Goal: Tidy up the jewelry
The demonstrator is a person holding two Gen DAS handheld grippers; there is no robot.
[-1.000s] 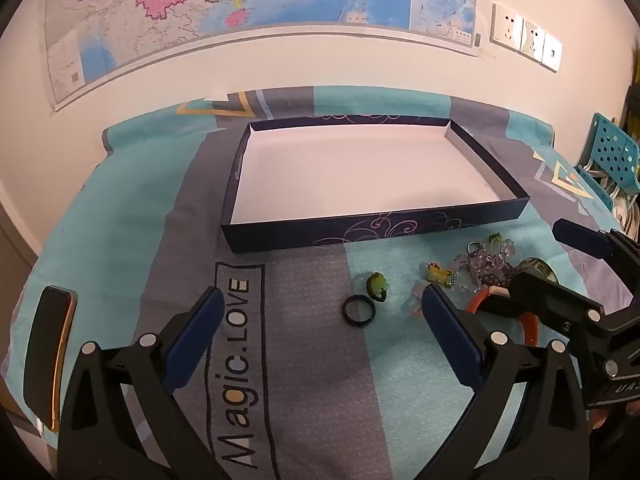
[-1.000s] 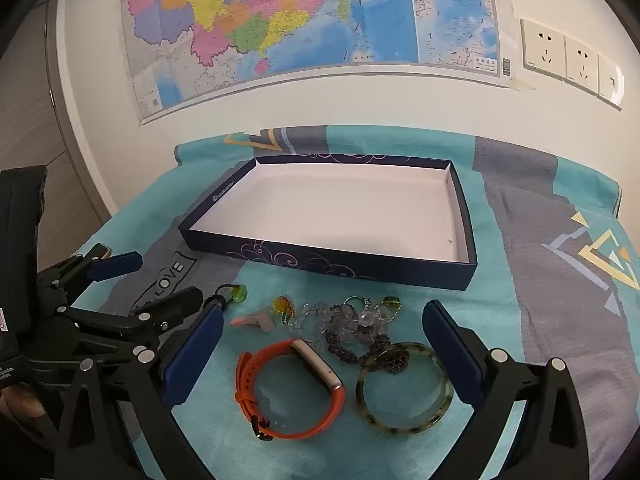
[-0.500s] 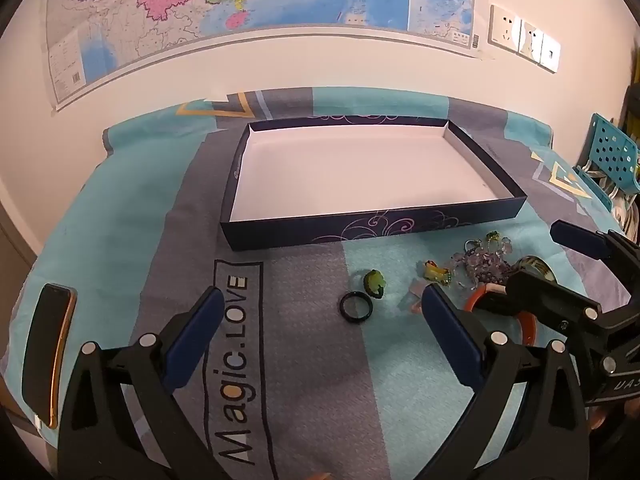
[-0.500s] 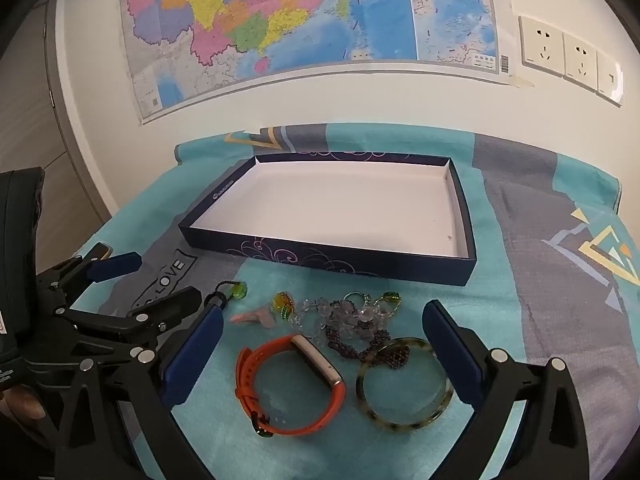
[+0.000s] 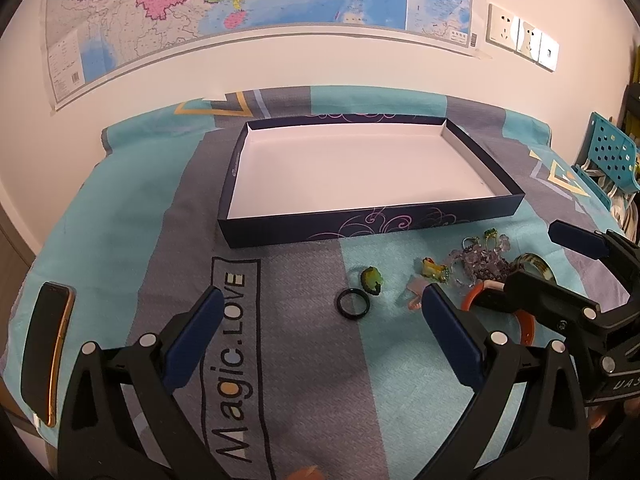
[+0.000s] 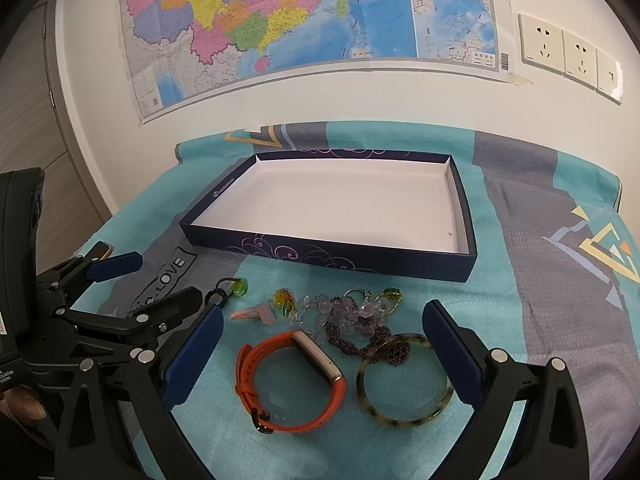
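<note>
Both hand-held grippers gape empty; only the right wrist view shows the whole orange watch and bangle.

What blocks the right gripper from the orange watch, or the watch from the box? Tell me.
Nothing visible does. The right gripper is open above the orange watch, with bare cloth between its fingers. Toward the box lies a cluster of beads, low enough to lift over.

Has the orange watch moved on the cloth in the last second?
No. The orange watch lies in the same spot beside the speckled bangle.
</note>
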